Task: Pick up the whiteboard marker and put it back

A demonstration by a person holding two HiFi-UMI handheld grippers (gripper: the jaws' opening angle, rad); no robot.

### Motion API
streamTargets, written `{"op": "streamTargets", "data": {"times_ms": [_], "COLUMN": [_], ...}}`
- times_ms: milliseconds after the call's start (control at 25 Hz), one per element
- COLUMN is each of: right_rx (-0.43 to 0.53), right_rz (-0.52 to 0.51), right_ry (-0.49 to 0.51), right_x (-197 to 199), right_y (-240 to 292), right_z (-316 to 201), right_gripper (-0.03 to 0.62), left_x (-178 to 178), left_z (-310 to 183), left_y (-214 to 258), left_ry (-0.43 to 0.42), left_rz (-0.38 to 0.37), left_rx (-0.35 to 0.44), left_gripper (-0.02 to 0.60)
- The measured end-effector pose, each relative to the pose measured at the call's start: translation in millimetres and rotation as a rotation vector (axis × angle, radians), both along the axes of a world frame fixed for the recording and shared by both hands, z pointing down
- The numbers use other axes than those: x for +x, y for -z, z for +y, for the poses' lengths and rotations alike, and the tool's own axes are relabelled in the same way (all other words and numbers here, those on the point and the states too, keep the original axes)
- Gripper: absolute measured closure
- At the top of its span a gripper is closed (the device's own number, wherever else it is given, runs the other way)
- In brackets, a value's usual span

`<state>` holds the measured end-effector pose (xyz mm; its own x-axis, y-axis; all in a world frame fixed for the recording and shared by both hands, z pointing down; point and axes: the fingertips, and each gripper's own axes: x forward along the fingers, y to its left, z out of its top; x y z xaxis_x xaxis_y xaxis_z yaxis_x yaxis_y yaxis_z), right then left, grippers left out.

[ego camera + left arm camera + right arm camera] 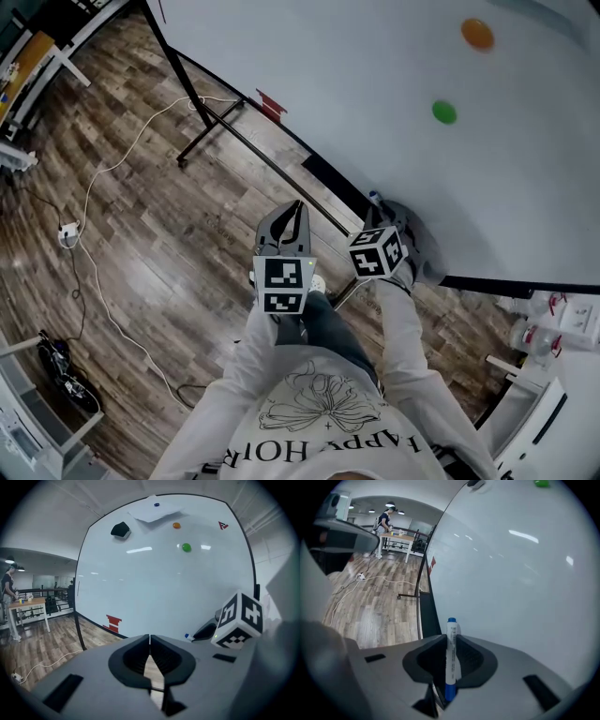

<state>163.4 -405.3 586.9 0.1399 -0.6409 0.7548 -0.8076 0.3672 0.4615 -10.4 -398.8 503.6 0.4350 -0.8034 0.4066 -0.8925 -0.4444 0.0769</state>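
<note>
A white whiteboard marker (451, 656) with a blue cap and blue end stands upright between my right gripper's (451, 637) pads, which are shut on its barrel. Its capped tip points toward the whiteboard (515, 573), just above the black ledge (425, 611) at the board's foot. From the head view, the right gripper (382, 208) is close against the board's lower edge, and the marker's blue tip (374, 197) peeks out. My left gripper (149, 639) is shut and holds nothing. It hangs beside the right one (239, 620), a little back from the whiteboard (164, 588).
The board carries a green magnet (443, 112), an orange magnet (477, 34), a black eraser (120, 529) and a pinned sheet of paper (154, 509). Its black stand legs (202, 117) rest on the wood floor, where a white cable (103, 178) trails. A person (386, 520) stands at a far table.
</note>
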Motion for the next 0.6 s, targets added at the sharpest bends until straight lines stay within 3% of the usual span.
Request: {"op": "streamTargets", "data": {"times_ms": [440, 600], "right_rx": [0.27, 0.395], "right_rz": [-0.204, -0.207], "right_ry": [-0.177, -0.272], "right_x": [26.0, 56.5], "right_y": [104.2, 134.4], "right_z": [33.2, 55.7], "right_gripper": [0.53, 0.53], "left_x": [61.3, 89.5], "left_z": [9.8, 20.0], "left_y": [50.7, 66.7], "left_ry": [-0.155, -0.222], "left_rz": [0.038, 0.05], "left_rx": [0.103, 0.134], "left_gripper": [0.574, 0.574]}}
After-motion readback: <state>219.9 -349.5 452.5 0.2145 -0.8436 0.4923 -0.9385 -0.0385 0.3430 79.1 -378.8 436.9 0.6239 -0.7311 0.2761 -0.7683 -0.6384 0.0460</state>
